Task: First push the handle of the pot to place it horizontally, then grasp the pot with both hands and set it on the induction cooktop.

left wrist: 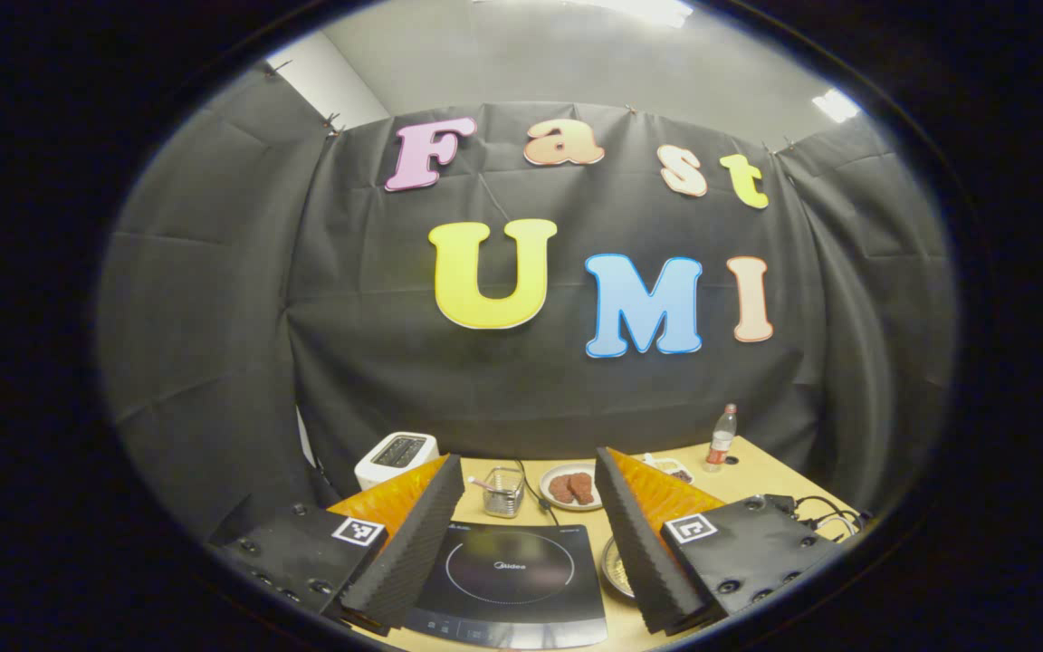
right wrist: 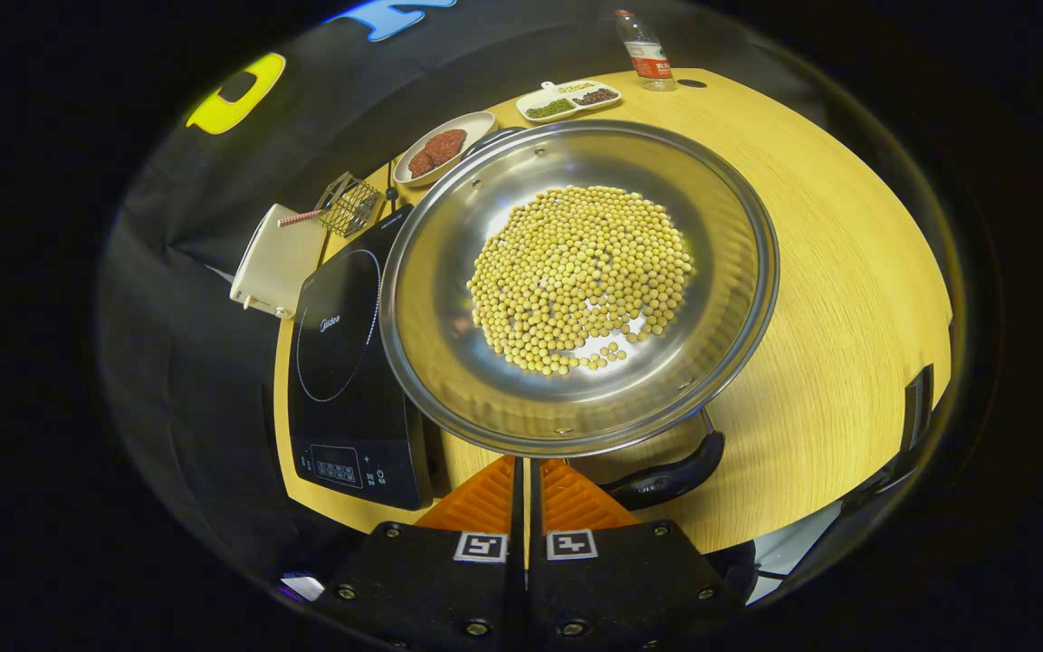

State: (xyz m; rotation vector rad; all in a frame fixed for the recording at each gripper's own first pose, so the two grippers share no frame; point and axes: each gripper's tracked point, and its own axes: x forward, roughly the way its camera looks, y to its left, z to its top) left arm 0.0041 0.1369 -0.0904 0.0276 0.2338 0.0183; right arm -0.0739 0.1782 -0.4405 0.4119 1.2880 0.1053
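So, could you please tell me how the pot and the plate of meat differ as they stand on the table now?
The pot is shiny metal, deep and wide; the plate is pale and shallow. The pot holds a heap of yellow beans, the plate reddish-brown meat. The pot has a dark handle; the plate has none. Both rest on the wooden table beside the induction cooktop.

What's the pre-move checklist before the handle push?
1. Cooktop surface free to receive the pot: ok.
2. Left gripper open, above the cooktop: ok.
3. Right gripper shut for pushing, near the pot rim: ok.
4. Handle horizontal: cannot tell; it lies just right of the right gripper's fingers.
5. Contact with the handle: cannot tell.
6. Soybeans heaped mid-pot, away from the rim: ok; push gently to avoid spilling.
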